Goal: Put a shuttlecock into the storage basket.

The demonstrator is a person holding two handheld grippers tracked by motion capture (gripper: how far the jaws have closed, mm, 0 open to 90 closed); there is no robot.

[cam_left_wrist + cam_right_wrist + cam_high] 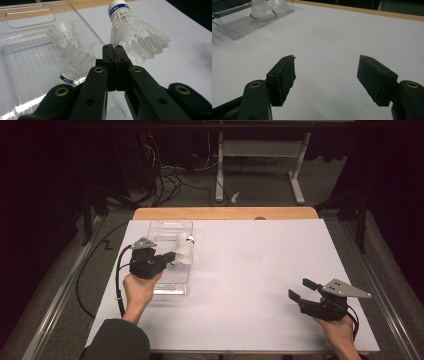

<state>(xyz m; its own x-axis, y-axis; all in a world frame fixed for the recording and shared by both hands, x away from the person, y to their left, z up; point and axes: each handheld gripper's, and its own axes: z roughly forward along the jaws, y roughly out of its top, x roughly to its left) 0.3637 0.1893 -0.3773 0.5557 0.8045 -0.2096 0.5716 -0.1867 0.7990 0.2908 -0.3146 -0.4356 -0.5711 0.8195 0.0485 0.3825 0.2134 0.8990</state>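
A white shuttlecock (186, 251) with a blue-banded cork hangs over the right rim of a clear plastic tray (170, 227). My left gripper (171, 256) is shut on the edge of its feather skirt. In the left gripper view the jaws (115, 47) meet tightly and pinch the feathers of the shuttlecock (135, 32), whose cork points up and away. Another shuttlecock (75, 63) lies inside the tray (27, 15), cork toward the camera, with more white feathers behind it. My right gripper (299, 289) rests open over the bare white sheet at the near right, its jaws (327, 72) wide apart with nothing between them.
A white sheet (260, 270) covers the wooden table (225, 213). The tray (244, 23) sits at the far left in the right gripper view. Beyond the table stand a white frame's legs (297, 175) and a tangle of cables (165, 180) on the floor.
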